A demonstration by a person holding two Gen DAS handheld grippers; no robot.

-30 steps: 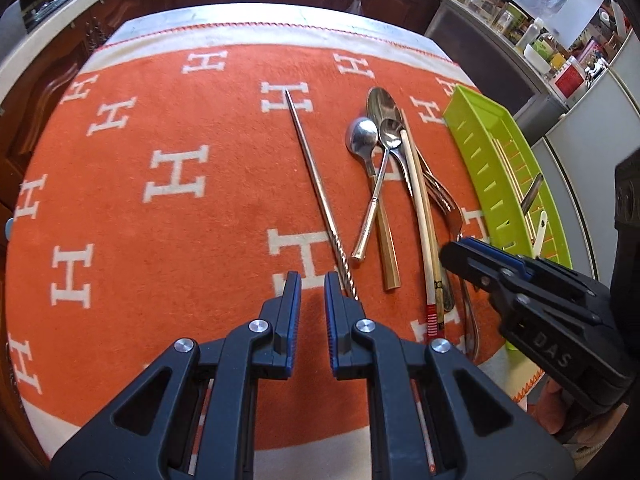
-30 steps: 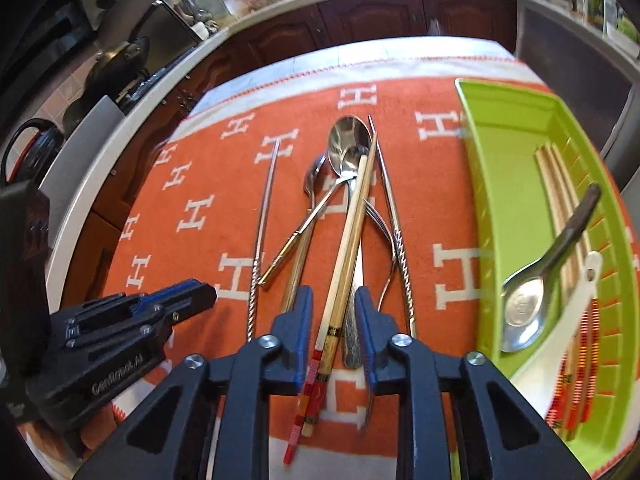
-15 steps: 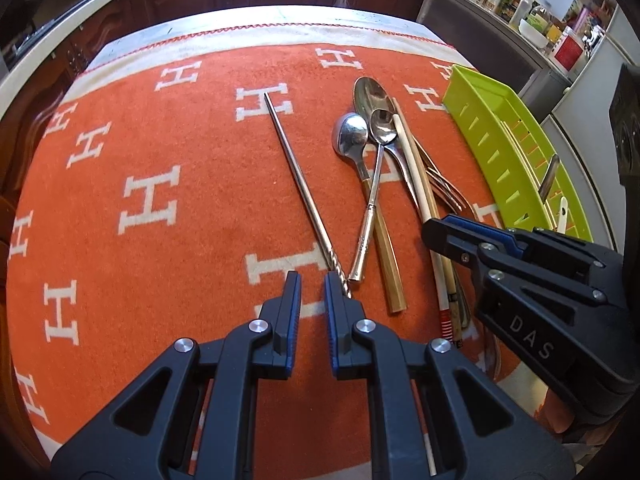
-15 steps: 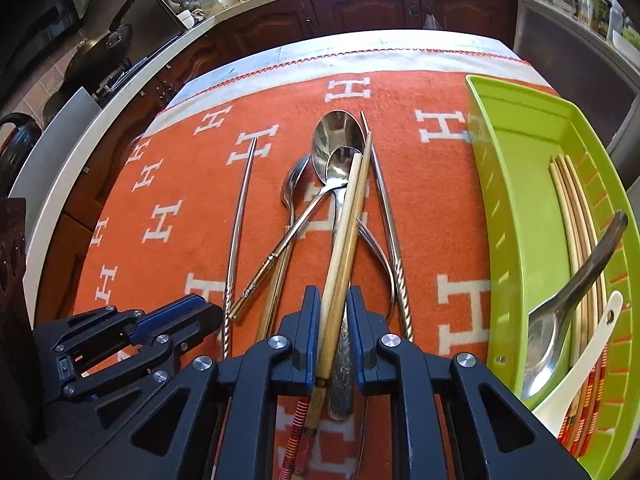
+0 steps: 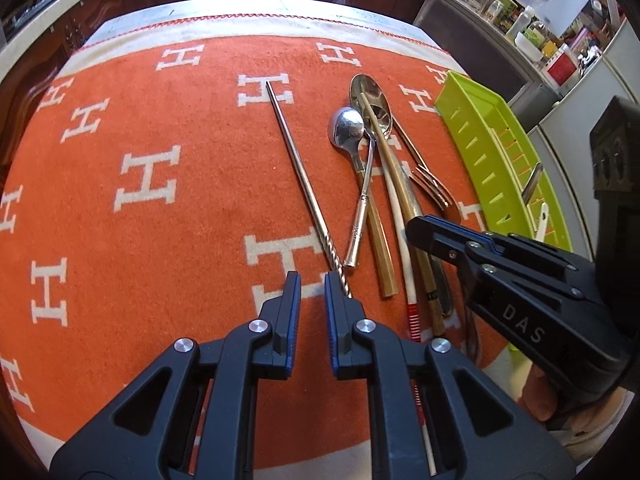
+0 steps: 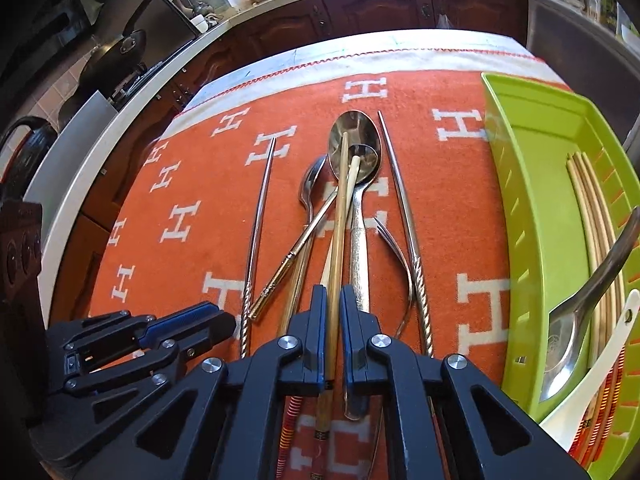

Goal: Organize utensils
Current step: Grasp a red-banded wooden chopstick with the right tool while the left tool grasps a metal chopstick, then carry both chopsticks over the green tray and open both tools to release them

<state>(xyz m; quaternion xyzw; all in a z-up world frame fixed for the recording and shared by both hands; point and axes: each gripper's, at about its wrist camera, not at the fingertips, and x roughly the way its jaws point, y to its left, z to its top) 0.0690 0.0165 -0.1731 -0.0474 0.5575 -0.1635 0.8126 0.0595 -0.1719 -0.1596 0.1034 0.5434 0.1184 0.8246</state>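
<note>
The surface is covered by an orange cloth (image 5: 168, 240) with white H marks. At the left, the left hand-held gripper (image 5: 313, 280) hangs over the cloth with its jaws nearly closed and nothing between them. Its right fingertip (image 5: 334, 286) lies just beside the twisted end of a lone steel chopstick (image 5: 298, 168), which lies apart from the other utensils.

Right of that chopstick lies a loose pile: a small spoon (image 5: 347, 128), a gold-handled spoon (image 6: 298, 242), a large spoon (image 6: 354, 148), a fork (image 5: 434, 190) and a second steel chopstick (image 6: 404, 216) at the pile's right edge. A pale chopstick (image 5: 398, 216) and a bamboo chopstick (image 6: 340, 208) cross the pile, their tips resting in the large spoon's bowl.

The right hand-held gripper (image 6: 332, 304) is closed on the bamboo chopstick; the pads press its shaft from both sides. The pale chopstick passes beside and under the left pad, outside the grip.

At the far right stands a green tray (image 6: 532, 208). It holds several wooden chopsticks (image 6: 588, 200), a steel spoon (image 6: 576, 312) and a white spoon (image 6: 608, 344).
</note>
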